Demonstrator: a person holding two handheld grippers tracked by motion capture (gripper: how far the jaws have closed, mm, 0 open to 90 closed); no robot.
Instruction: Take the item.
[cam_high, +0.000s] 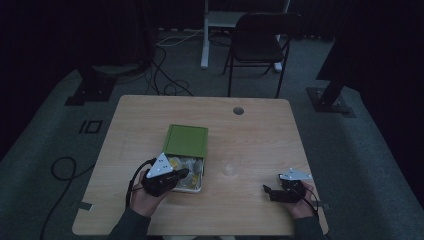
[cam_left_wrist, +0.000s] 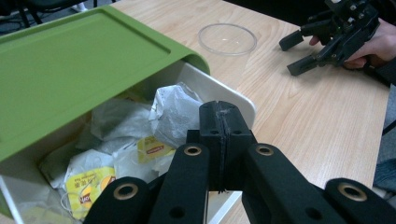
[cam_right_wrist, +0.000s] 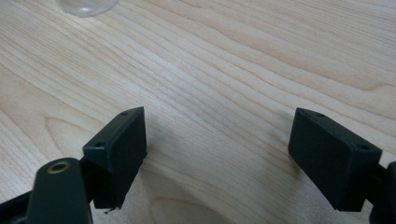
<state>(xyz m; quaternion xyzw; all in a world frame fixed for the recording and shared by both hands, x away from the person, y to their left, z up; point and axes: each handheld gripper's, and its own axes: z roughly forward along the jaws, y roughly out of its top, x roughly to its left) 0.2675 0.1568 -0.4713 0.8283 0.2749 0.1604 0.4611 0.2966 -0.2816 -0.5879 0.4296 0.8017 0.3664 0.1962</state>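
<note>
A white box (cam_high: 184, 186) with a green sliding lid (cam_high: 186, 140) lies mid-table, its near end uncovered. Inside lie several tea bags in white and yellow wrappers (cam_left_wrist: 154, 149). My left gripper (cam_high: 186, 173) hovers just over the uncovered end, jaws pressed together with nothing between them (cam_left_wrist: 220, 121). A clear round dish (cam_high: 231, 168) rests on the wood to the right of the box (cam_left_wrist: 227, 39). My right gripper (cam_high: 267, 191) rests low near the front right of the table, jaws spread wide over bare wood (cam_right_wrist: 217, 149).
The wooden table (cam_high: 250, 130) has a round cable hole (cam_high: 238, 110) at its far side. Beyond it stand a black folding chair (cam_high: 260, 42) and stand bases; cables run over the floor.
</note>
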